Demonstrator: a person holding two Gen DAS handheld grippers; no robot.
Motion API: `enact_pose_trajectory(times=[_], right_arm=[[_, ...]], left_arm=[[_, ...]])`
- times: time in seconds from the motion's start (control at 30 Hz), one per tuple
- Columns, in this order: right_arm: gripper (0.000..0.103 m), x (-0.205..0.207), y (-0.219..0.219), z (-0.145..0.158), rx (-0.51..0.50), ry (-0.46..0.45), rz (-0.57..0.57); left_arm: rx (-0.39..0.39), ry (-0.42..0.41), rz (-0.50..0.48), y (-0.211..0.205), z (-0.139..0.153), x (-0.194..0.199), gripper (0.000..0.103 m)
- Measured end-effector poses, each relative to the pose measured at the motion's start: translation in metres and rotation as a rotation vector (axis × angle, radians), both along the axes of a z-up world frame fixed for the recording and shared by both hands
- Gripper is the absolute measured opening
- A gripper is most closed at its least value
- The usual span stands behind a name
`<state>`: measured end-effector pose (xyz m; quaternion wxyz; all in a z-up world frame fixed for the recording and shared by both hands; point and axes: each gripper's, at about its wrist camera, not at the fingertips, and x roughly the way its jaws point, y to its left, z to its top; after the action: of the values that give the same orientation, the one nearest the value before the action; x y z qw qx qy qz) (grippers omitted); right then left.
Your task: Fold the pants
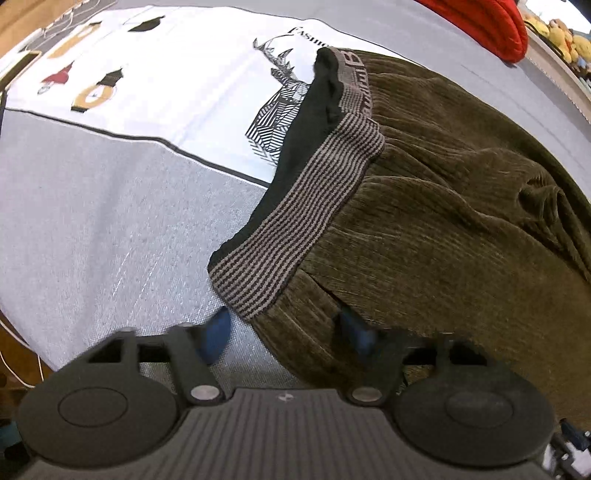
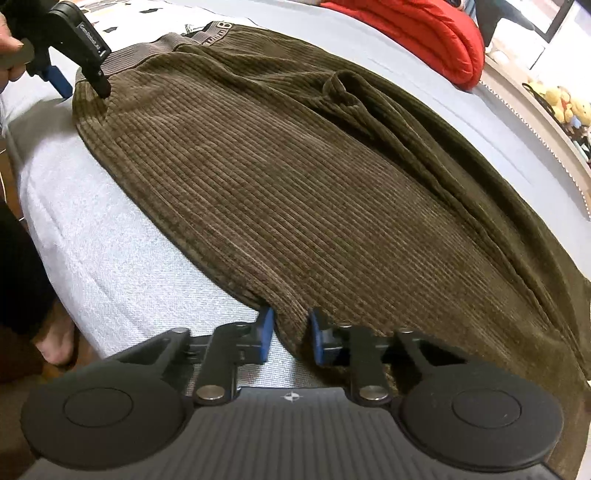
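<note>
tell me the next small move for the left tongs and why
Probably close the left tongs on the pants just below the striped waistband. Their blue pads straddle that corner edge but look apart from it, while the right tongs already pinch the near edge further down. Both ends need holding before a fold.

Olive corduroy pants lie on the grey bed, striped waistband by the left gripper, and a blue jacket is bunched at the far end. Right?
Not quite: the jacket is red, as the right wrist view shows. The corduroy pants, bed, waistband and left gripper are as described.
</note>
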<state>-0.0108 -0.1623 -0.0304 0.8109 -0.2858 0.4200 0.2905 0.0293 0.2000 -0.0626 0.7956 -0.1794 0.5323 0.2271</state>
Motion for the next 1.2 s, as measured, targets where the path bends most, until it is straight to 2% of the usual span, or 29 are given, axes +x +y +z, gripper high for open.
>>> enact_pose_trajectory(times=[0.07, 0.13, 0.27, 0.4, 0.53, 0.63, 0.8, 0.83, 0.87, 0.9, 0.97, 1.0, 1.03, 1.07, 1.1, 1.2], right_arm=[[0.013, 0.000, -0.002, 0.002, 0.007, -0.009, 0.010], [0.013, -0.001, -0.002, 0.005, 0.011, -0.019, 0.016], [0.010, -0.004, -0.004, 0.007, 0.012, -0.031, 0.033], [0.007, -0.008, -0.005, 0.009, 0.015, -0.042, 0.053], [0.006, -0.012, -0.008, 0.012, 0.026, -0.046, 0.082], [0.006, -0.018, -0.009, 0.016, 0.050, -0.025, 0.137], [0.007, -0.026, -0.010, 0.016, 0.026, 0.021, 0.200], [0.008, -0.023, -0.012, 0.022, 0.045, 0.032, 0.185], [0.009, -0.017, -0.017, 0.030, 0.083, 0.061, 0.156], [0.009, -0.010, -0.024, 0.038, 0.138, 0.102, 0.123], [0.009, 0.004, -0.039, 0.054, 0.245, 0.111, 0.018], [0.013, 0.013, -0.047, 0.060, 0.286, 0.105, -0.050], [0.021, 0.019, -0.053, 0.062, 0.319, 0.104, -0.110], [0.026, 0.027, -0.060, 0.062, 0.340, 0.104, -0.170], [0.032, 0.034, -0.064, 0.059, 0.347, 0.106, -0.235], [0.032, 0.051, -0.070, 0.038, 0.310, 0.183, -0.355]], left_arm=[[0.033, 0.004, -0.013, -0.001, 0.000, 0.002, 0.044], [0.060, 0.005, -0.029, -0.002, 0.001, 0.001, 0.036], [0.085, 0.002, -0.051, -0.004, 0.003, -0.002, 0.026], [0.098, -0.008, -0.056, -0.006, 0.008, -0.005, 0.021], [0.148, -0.026, -0.072, -0.011, 0.021, -0.009, 0.015], [0.163, -0.021, -0.042, -0.009, 0.029, -0.017, 0.014], [0.134, 0.028, -0.036, -0.007, 0.023, -0.021, 0.017], [0.135, 0.032, -0.034, -0.006, 0.023, -0.020, 0.023], [0.149, 0.034, -0.027, -0.007, 0.024, -0.020, 0.034], [0.186, 0.029, -0.023, -0.009, 0.028, -0.022, 0.039], [0.312, -0.008, -0.011, -0.017, 0.042, -0.022, 0.042], [0.368, -0.045, -0.013, -0.020, 0.051, -0.022, 0.044], [0.391, -0.090, -0.012, -0.023, 0.058, -0.022, 0.045], [0.377, -0.145, -0.019, -0.026, 0.064, -0.023, 0.045], [0.328, -0.192, -0.054, -0.029, 0.067, -0.021, 0.045], [0.137, -0.212, -0.180, -0.043, 0.054, -0.008, 0.045]])
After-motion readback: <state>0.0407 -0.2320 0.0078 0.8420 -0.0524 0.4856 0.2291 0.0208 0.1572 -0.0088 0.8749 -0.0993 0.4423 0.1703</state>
